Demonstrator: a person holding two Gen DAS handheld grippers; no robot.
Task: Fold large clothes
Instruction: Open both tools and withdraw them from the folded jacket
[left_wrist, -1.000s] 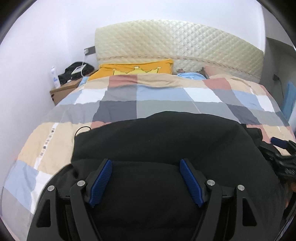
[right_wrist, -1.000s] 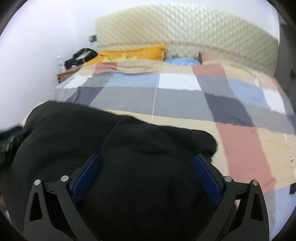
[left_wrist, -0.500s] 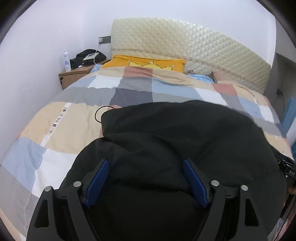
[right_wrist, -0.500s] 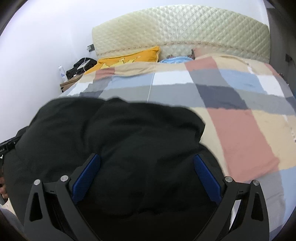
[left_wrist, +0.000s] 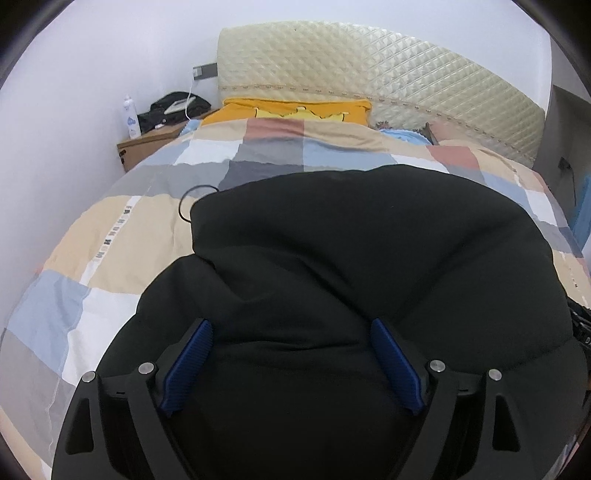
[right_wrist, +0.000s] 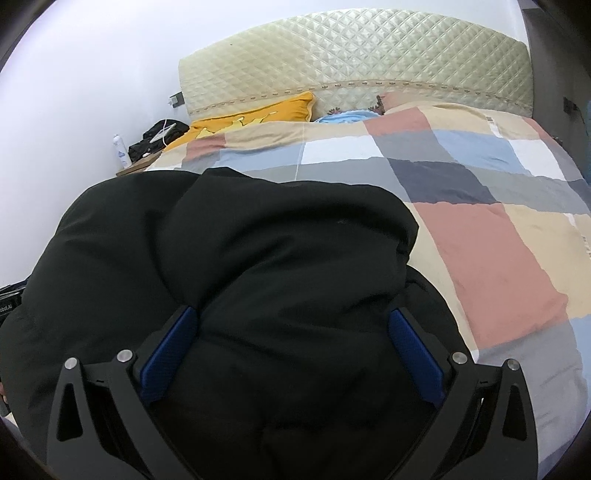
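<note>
A large black padded garment (left_wrist: 362, 251) lies folded over on the checked quilt (left_wrist: 122, 236) at the near end of the bed. My left gripper (left_wrist: 291, 328) is open, its blue pads spread wide just over the garment's near left part. The garment also fills the right wrist view (right_wrist: 258, 251), and my right gripper (right_wrist: 291, 317) is open over its near right part. A thin black cord loop (left_wrist: 194, 194) sticks out at the garment's far left corner. Whether the fingertips touch the cloth is not clear.
A quilted cream headboard (left_wrist: 388, 74) stands at the far end, with a yellow pillow (left_wrist: 295, 109) and a light blue item (right_wrist: 343, 117) below it. A wooden bedside table (left_wrist: 147, 146) with a white bottle (left_wrist: 131, 118) and dark items is at the far left. The white wall runs along the left.
Both grippers stayed open over the black garment. The views shifted as both grippers moved; the garment now lies bunched a little farther up the quilt in the right wrist view.
</note>
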